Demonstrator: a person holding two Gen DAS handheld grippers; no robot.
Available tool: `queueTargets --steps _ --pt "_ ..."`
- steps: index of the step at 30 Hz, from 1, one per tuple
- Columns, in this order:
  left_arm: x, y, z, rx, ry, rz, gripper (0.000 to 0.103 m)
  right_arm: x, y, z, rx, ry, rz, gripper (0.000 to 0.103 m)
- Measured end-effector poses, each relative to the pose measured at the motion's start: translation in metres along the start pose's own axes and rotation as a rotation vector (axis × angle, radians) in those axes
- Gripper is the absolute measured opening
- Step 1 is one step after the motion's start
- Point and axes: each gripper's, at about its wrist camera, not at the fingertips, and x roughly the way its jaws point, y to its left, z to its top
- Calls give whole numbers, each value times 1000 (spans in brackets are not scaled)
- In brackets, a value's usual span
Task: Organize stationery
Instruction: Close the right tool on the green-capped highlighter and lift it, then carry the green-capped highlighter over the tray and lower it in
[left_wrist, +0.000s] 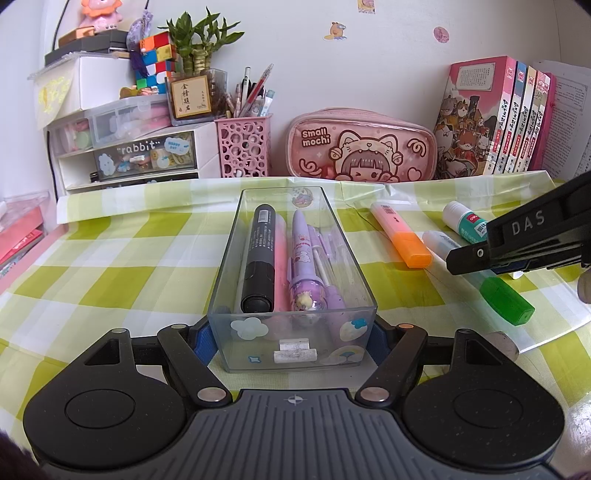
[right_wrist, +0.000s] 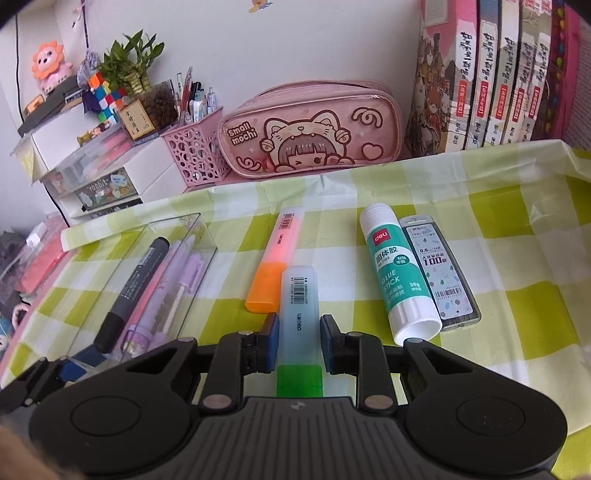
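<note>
Desk covered by a green-and-white checked cloth (left_wrist: 110, 258), pushed against a pale wall (left_wrist: 369, 74) dotted with small cartoon stickers.

Along the back edge, left to right: white drawer unit (left_wrist: 140, 155) labelled "rabbit", topped with a colourful puzzle cube (left_wrist: 159, 59), a small bamboo plant (left_wrist: 199, 37) and a pink plush toy (left_wrist: 99, 14); pink perforated pen cup (left_wrist: 243, 147) full of pens; pink pencil case (left_wrist: 362, 147) marked "Small mochi"; row of upright books (left_wrist: 495, 118) with cartoon cat covers.

Centre of the cloth: clear rectangular box (left_wrist: 291, 343), lying lengthwise, holding a black marker (left_wrist: 260, 254), a pink pen beneath it and purple pens (left_wrist: 306, 266).

Left gripper (left_wrist: 291, 339) clamped on the near end of the box, blue pads pressed against both side walls.

Right of the box, flat on the cloth: orange highlighter (right_wrist: 273, 266), then just beside it a green-capped highlighter (right_wrist: 300, 306), pale translucent body, cap toward the camera. Further right, a white and teal glue stick (right_wrist: 395, 280) touching a flat case of pencil leads (right_wrist: 439, 273).

Right gripper (right_wrist: 298, 343) straddling the green-capped highlighter near its cap, fingers either side of the body; left pad seemingly touching, thin gap visible at the right pad, so not gripped.
</note>
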Motion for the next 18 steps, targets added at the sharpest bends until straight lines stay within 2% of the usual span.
queueTargets --steps 9,18 --pt "0 0 0 0 0 0 74 -11 8 17 110 0 195 27" --pt "0 0 0 0 0 0 74 4 37 28 108 35 275 27"
